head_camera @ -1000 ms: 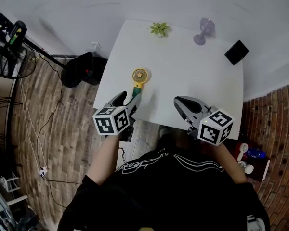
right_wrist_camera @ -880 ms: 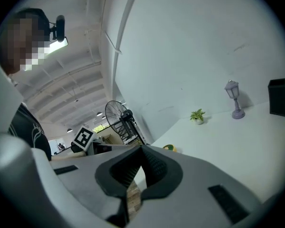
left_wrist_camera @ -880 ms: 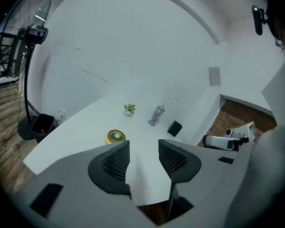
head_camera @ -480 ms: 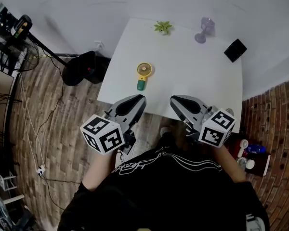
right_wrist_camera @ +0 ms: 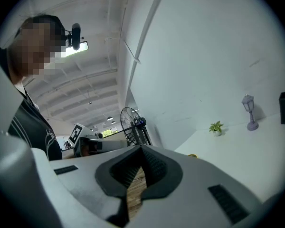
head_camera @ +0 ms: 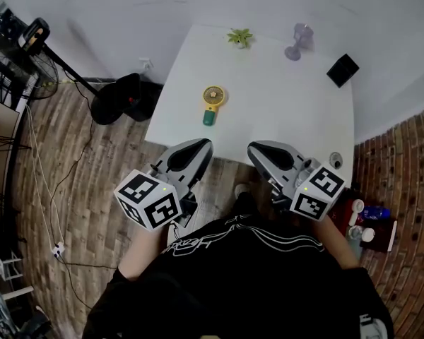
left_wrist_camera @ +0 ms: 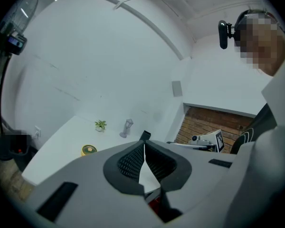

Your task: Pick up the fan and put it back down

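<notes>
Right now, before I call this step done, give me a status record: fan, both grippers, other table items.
fan: small yellow handheld fan, green handle, lying on the white table, not held
left gripper: shut, empty, at the table's near edge, clear of the fan
right gripper: shut, empty, beside the left gripper
other items: potted plant, lavender lamp figurine, black box, toward the far edge

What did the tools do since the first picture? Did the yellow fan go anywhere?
The left tool let go of the fan, shut with nothing in it, and pulled back off the table toward the person. The right tool, also shut, drew back a little too. The fan lies on the table about where it was. The plant, purple lamp and black box stayed put.
</notes>
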`<act>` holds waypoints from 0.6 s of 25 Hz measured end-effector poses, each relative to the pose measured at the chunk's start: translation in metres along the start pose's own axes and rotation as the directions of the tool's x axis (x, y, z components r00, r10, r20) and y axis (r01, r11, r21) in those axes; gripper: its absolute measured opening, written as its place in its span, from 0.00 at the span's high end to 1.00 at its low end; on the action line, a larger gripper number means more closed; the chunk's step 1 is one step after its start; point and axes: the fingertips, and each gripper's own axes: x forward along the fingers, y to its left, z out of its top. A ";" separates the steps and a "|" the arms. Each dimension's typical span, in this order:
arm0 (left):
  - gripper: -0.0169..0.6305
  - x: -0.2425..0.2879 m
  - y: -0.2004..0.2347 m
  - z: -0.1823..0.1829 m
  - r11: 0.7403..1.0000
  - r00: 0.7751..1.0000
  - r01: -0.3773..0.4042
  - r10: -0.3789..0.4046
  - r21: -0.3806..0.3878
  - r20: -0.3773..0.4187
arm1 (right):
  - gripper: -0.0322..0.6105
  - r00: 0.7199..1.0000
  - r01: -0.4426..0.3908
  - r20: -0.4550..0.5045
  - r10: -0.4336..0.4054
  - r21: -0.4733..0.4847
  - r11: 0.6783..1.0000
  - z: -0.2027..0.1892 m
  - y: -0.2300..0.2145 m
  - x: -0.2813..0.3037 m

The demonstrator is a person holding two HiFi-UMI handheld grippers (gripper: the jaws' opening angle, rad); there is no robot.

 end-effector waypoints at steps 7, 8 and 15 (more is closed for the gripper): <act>0.92 -0.013 -0.006 -0.004 1.000 1.000 -0.002 0.002 0.018 -0.007 | 0.95 1.000 -0.001 0.005 0.001 -0.011 1.000 -0.004 0.016 -0.001; 0.92 -0.015 -0.006 -0.006 1.000 1.000 -0.003 0.003 0.015 -0.008 | 0.95 1.000 0.001 0.002 -0.001 -0.010 1.000 -0.006 0.017 -0.001; 0.92 -0.023 -0.010 -0.012 1.000 1.000 0.009 -0.008 0.015 -0.016 | 0.95 1.000 0.016 -0.003 -0.016 -0.019 1.000 -0.011 0.027 -0.003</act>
